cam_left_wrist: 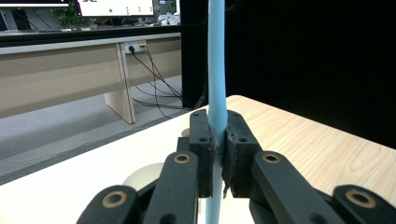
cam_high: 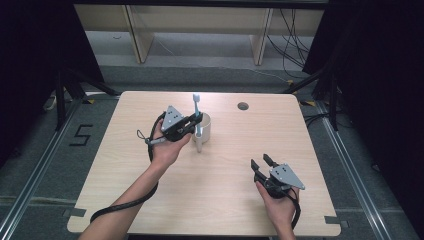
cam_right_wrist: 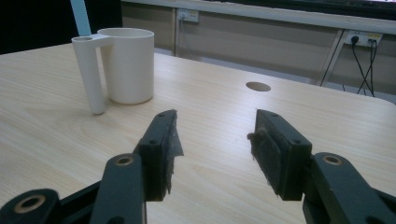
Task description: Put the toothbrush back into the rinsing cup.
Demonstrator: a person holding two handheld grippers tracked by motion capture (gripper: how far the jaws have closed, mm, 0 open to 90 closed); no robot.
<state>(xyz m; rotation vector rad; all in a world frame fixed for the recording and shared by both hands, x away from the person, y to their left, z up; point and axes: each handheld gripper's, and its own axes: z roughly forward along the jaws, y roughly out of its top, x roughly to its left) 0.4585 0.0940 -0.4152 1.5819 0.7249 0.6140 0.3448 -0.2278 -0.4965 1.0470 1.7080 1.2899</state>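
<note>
A light blue toothbrush [cam_high: 196, 106] stands upright, bristles on top, with my left gripper [cam_high: 194, 124] shut on its handle [cam_left_wrist: 217, 70]. It hangs beside a cream cup [cam_high: 206, 126] that has a narrow side tube [cam_high: 199, 142]. In the right gripper view the handle [cam_right_wrist: 80, 16] meets the mouth of that tube [cam_right_wrist: 91, 74]; how deep it goes I cannot tell. The cup [cam_right_wrist: 128, 65] stands upright on the table. My right gripper [cam_high: 262, 162] rests at the front right, its jaws open [cam_right_wrist: 212, 135] with nothing between them, pointing toward the cup.
The wooden table [cam_high: 150, 200] has a round cable hole [cam_high: 243, 106] behind the cup, to its right. A black cable trails from the left gripper along the forearm. Desk legs and wall sockets with cords stand beyond the far edge.
</note>
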